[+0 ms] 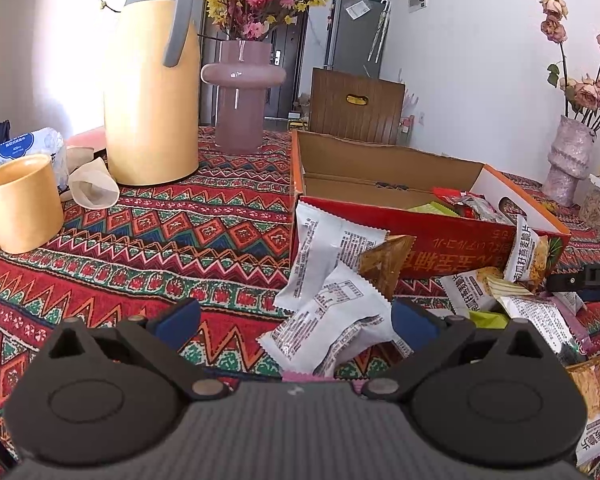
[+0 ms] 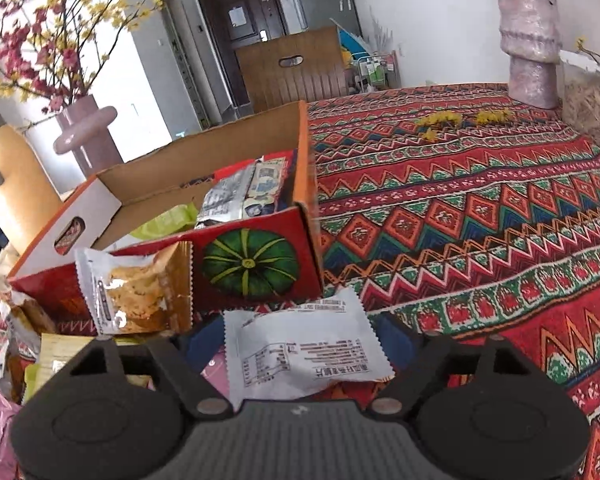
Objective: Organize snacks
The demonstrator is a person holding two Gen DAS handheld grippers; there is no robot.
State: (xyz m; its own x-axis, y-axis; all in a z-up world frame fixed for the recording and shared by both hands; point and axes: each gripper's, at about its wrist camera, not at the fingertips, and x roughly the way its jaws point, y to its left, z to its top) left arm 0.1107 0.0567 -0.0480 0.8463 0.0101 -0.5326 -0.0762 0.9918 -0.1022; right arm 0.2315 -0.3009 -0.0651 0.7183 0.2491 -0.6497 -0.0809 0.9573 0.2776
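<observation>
A red and orange cardboard box (image 1: 452,248) stands open on the patterned tablecloth and holds a few snack packets; it also shows in the right wrist view (image 2: 256,264). Several snack packets lie piled in front of it. My left gripper (image 1: 296,320) is open, its blue pads on either side of a white snack packet (image 1: 324,324) in the pile. My right gripper (image 2: 296,340) is open around a white snack packet (image 2: 300,352) that lies between its fingers, below the box's front wall. A packet with golden crisps (image 2: 136,292) leans on the box.
A yellow thermos jug (image 1: 152,92), a yellow mug (image 1: 20,204), a pink vase with flowers (image 1: 242,96) and tissue pack stand at the left. A textured pink vase (image 2: 530,36) and a bag (image 2: 588,104) stand at the far right. A wooden chair (image 1: 356,106) is behind the table.
</observation>
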